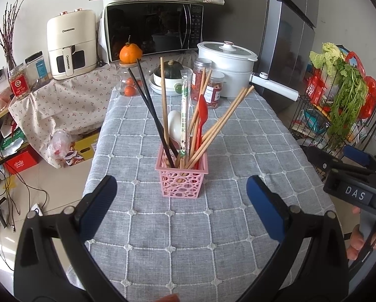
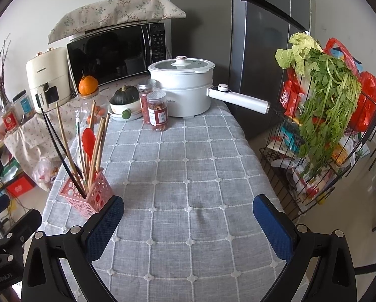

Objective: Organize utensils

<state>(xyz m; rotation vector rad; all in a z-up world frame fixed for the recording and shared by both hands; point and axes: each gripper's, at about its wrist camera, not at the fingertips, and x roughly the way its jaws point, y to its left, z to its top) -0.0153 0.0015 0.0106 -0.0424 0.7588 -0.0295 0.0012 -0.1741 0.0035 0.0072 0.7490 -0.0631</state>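
Observation:
A pink perforated utensil basket (image 1: 182,179) stands on the grey checked tablecloth (image 1: 238,146). It holds black chopsticks (image 1: 150,110), several wooden chopsticks (image 1: 225,123), a wrapped pair of chopsticks (image 1: 184,115), a red spoon (image 1: 202,115) and a white spoon (image 1: 174,125). My left gripper (image 1: 181,188) is open and empty, just in front of the basket. In the right wrist view the basket (image 2: 88,196) stands at the left, next to the left finger. My right gripper (image 2: 188,209) is open and empty over bare cloth.
At the table's far end stand a white electric pot (image 2: 185,88) with a long handle, two jars (image 2: 157,110) and a bowl with a squash (image 2: 123,100). A microwave (image 2: 117,52) and air fryer (image 2: 48,78) sit behind. A wire rack with greens (image 2: 321,115) stands right.

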